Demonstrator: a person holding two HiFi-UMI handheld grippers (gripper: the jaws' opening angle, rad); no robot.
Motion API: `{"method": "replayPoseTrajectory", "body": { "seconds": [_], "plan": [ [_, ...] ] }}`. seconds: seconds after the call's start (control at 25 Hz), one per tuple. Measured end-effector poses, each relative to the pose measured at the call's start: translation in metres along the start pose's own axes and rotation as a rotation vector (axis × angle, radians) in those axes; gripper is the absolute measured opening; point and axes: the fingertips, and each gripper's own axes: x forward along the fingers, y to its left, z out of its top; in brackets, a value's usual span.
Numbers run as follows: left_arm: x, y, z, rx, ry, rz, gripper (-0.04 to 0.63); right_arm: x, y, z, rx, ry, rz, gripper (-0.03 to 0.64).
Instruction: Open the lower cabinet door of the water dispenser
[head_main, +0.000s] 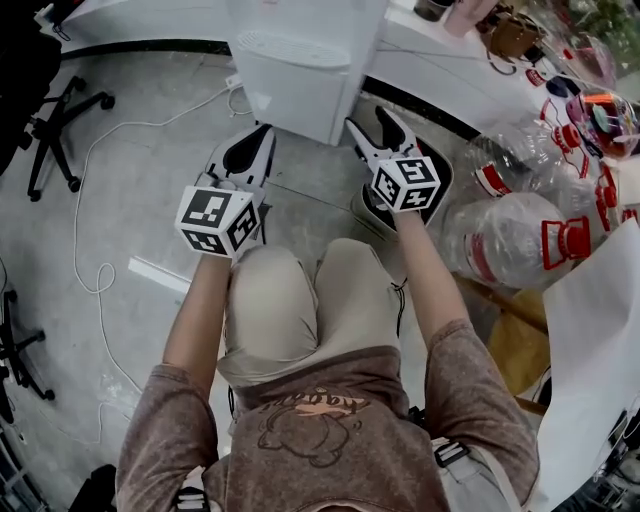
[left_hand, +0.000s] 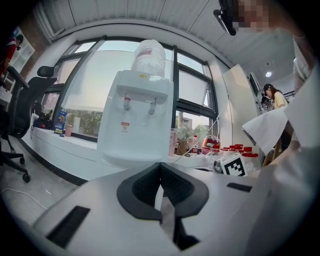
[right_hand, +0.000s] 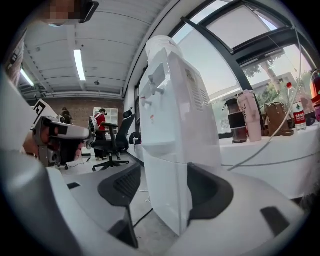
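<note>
Two grippers are held out level toward the white water dispenser (head_main: 300, 70), which stands on the floor before a crouching person. The right gripper (head_main: 371, 118) is at the dispenser's lower right corner. Its jaws are spread wide with that corner edge between them, and neither pad seems to press it. The left gripper (head_main: 263, 133), just short of the dispenser's front, has its jaws drawn together on nothing. The lower cabinet door (right_hand: 165, 190) sits below the dispenser's taps, and I cannot tell whether it is ajar.
</note>
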Motion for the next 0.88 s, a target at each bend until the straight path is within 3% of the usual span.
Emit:
{"method": "replayPoseTrajectory", "body": {
  "seconds": [0.88],
  "plan": [
    [0.034, 0.021, -0.019, -0.012, 0.041, -0.043, 0.012, 0.102, -0.057, -0.034, -0.006, 0.083, -0.033, 0.308]
  ]
}}
